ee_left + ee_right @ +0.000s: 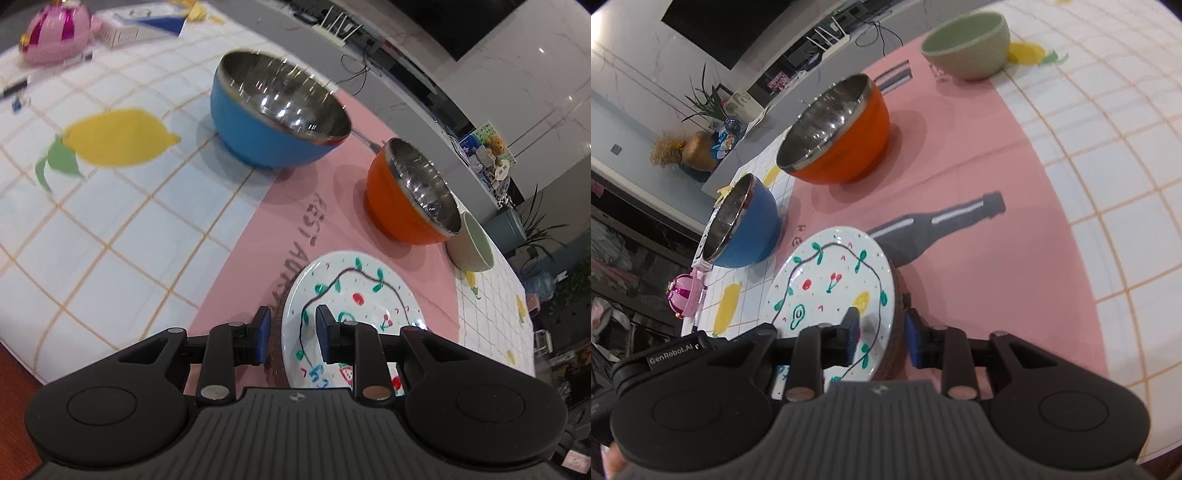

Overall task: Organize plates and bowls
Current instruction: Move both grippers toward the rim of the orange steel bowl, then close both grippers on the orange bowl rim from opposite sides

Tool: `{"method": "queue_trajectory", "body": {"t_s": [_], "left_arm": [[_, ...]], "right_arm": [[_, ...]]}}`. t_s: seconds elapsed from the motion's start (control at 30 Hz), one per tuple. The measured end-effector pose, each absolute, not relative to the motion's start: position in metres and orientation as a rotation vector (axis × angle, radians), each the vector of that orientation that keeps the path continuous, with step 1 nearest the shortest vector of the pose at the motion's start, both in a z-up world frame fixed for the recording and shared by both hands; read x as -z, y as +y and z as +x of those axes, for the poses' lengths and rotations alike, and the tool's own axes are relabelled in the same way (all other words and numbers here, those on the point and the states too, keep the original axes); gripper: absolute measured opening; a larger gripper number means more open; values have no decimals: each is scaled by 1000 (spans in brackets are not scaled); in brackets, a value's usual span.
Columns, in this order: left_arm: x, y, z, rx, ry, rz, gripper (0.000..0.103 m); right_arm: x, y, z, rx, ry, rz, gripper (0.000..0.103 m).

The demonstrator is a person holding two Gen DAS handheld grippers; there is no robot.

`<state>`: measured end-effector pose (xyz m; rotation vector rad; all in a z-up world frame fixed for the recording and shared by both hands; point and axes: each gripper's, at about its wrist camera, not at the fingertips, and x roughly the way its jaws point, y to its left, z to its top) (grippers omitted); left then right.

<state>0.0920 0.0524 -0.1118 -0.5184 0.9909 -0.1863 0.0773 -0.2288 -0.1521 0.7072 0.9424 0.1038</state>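
A white plate with painted fruit and vines lies on the pink mat, on top of a dark brown plate whose rim shows. My left gripper has its jaws on either side of the plates' left rim. My right gripper straddles the right rim of the same plates. Whether either one clamps the rim is unclear. A blue bowl, an orange bowl and a pale green bowl stand beyond; they also show in the right wrist view as the blue bowl, orange bowl and green bowl.
The pink mat lies on a white checked cloth with lemon prints. A pink toy and a box sit at the far left corner. The table edge is near at the lower left.
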Motion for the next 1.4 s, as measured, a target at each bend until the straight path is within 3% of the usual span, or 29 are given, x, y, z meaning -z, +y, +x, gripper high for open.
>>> {"method": "queue_trajectory", "body": {"t_s": [0.5,0.57,0.83,0.97,1.4], "left_arm": [[49,33,115,271,868,-378,34],[44,27,122,284,852,-368,43],[38,-3,160,285,835,-326,61],[38,-19,180,255,833,-268,65],[49,-47,231,208,868,-182,66]], "right_arm": [[104,-252,90,-68,828,585,44],[98,-253,98,-68,815,572,45],[81,-251,144,7,814,466,52],[81,-249,168,33,831,434,55],[100,-250,231,58,883,442,57]]}}
